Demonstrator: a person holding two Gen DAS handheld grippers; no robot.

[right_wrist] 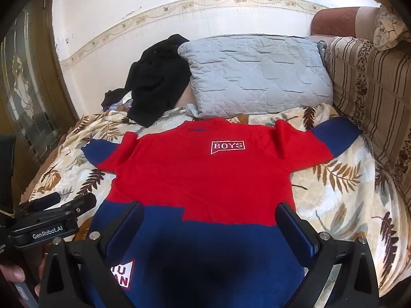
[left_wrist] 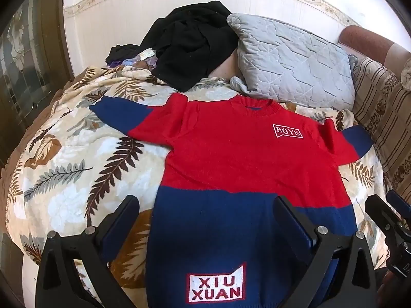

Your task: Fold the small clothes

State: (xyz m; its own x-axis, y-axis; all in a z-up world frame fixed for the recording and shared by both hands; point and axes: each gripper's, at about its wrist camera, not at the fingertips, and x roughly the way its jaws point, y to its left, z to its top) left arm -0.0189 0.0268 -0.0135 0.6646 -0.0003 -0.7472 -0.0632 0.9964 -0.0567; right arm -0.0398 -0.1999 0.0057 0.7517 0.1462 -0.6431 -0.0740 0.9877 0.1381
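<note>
Both grippers' jaws gape wide (holding nothing) over the sweater (left_wrist: 231, 169).

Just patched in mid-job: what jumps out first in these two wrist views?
The red and navy sweater dominates, spread flat and face up on the leaf-print blanket, sleeves out, with a white BOYS patch on the chest. Behind it, a grey quilted pillow sits beside a heap of black clothes by the wall. Both tongs, left and right, hang open over the navy hem.
</note>
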